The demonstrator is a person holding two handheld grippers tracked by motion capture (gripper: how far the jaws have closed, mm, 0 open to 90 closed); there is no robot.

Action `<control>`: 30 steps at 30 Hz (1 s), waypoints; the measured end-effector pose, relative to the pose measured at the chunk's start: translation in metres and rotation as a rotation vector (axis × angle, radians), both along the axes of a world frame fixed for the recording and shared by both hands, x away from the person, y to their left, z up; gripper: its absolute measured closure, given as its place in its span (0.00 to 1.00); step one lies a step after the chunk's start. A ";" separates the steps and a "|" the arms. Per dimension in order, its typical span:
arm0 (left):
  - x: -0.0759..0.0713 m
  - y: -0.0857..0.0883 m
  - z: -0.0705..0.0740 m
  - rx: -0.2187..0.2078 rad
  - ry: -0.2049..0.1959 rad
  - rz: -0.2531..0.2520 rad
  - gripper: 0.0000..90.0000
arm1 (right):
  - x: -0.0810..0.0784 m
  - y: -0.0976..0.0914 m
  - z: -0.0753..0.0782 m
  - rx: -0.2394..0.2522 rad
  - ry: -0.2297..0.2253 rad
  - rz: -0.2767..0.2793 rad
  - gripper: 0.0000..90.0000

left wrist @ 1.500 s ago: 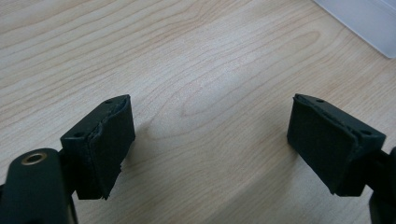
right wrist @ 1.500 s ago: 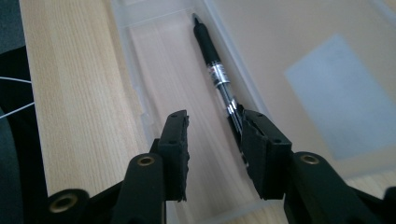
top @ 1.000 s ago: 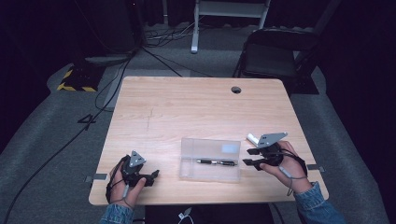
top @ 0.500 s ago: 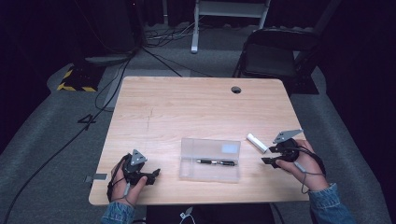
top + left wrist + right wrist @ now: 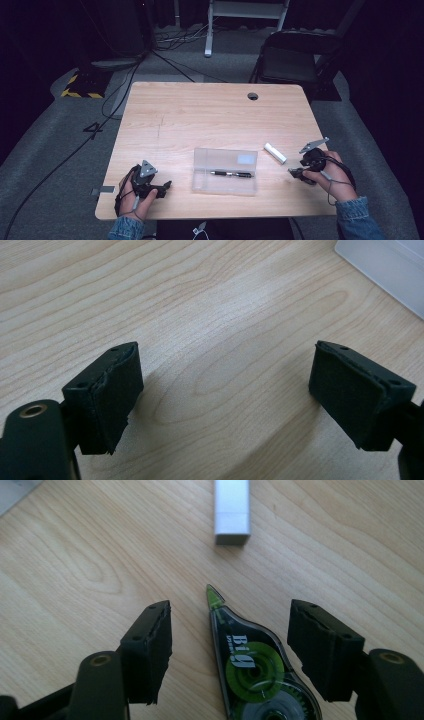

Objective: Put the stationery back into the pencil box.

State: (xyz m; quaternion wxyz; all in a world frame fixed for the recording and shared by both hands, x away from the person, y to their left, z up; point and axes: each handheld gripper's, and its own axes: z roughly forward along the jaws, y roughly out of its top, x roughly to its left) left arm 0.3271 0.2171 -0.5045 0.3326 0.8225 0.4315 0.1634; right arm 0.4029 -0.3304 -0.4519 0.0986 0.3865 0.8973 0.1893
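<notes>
The pale wood-grain worktop (image 5: pixel 210 120) carries a clear, flat plastic case (image 5: pixel 225 171) with a dark pen (image 5: pixel 231 174) lying lengthwise inside. Near its right end rests a small white bar (image 5: pixel 275 152), possibly an eraser. The right gripper (image 5: pixel 230 645) has fingers apart, flanking a teardrop correction-tape dispenser (image 5: pixel 255 670) tipped toward the bar. The left gripper (image 5: pixel 225 395) gapes over bare wood.

Table (image 5: pixel 210 117): you see pale wood across the frame's centre, with a round hole (image 5: pixel 252 96) near its upper right.
Chair (image 5: pixel 295 62): dark, folding, upper right.
Hazard-striped block (image 5: pixel 80 91): left, on grey floor.
Cables (image 5: pixel 172 42): top centre.
</notes>
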 end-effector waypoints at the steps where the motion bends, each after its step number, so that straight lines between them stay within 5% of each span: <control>1: 0.000 0.000 0.000 -0.001 0.000 -0.001 0.16 | 0.001 -0.001 -0.001 0.003 0.002 -0.007 0.38; 23: 0.000 0.000 0.000 -0.001 0.000 0.000 0.16 | 0.007 -0.020 -0.018 0.009 0.059 -0.070 0.37; 30: 0.000 0.000 0.000 0.002 -0.002 -0.001 0.16 | 0.006 -0.021 -0.017 0.002 0.060 -0.091 0.47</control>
